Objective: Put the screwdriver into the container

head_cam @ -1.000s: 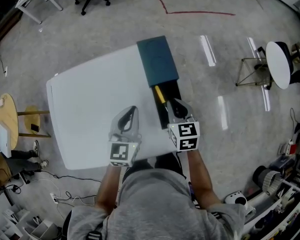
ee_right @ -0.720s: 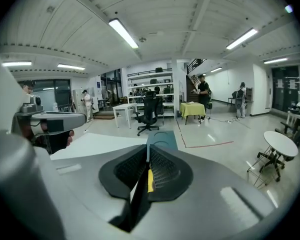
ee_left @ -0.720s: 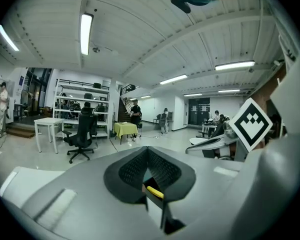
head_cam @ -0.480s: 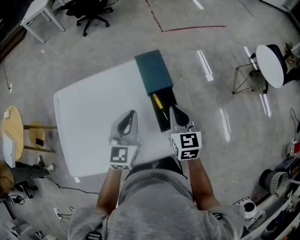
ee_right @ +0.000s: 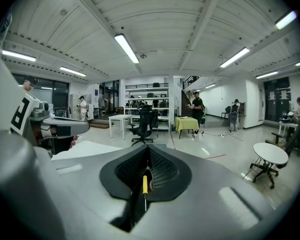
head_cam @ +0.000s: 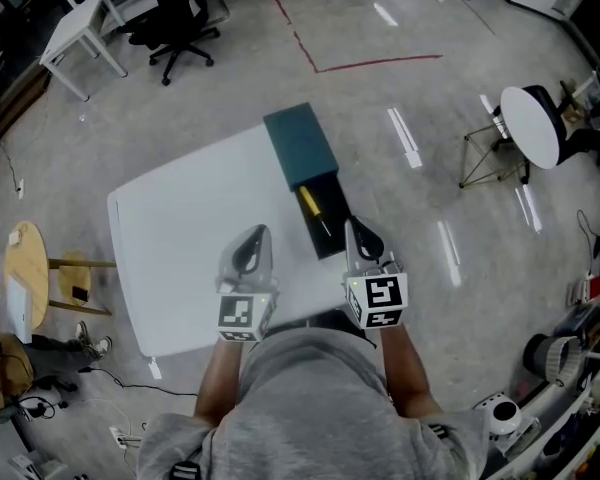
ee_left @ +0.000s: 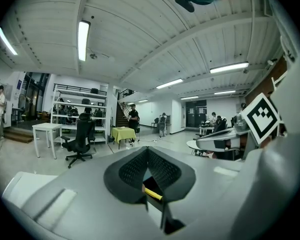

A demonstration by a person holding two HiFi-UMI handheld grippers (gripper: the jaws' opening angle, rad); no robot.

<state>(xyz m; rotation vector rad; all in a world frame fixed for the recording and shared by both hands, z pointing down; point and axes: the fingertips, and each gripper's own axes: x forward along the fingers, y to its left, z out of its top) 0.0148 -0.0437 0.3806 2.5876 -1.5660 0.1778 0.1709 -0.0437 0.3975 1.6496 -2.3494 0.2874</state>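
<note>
Screwdriver [head_cam: 314,211]: lies inside the open black part of the container [head_cam: 302,146], not touched by either gripper.
Long axis: runs along the container's length; the yellow handle points toward the teal covered end, away from the person, and the thin metal shaft points back toward the person.
Container: long and narrow, teal cover over the far half, black trough bare in the near half; it sits at the right edge of the white table [head_cam: 180,228].
Right gripper [head_cam: 351,226]: jaws pressed together with nothing pinched (in its own view the screwdriver [ee_right: 145,184] shows only through the gap behind the closed tips). It hangs just beside the container's near end, to the right of the shaft.
Left gripper [head_cam: 259,232]: jaws also together and empty, over bare table, left of the container and apart from it; the yellow handle [ee_left: 152,193] peeks through the gap in its view too.
</note>
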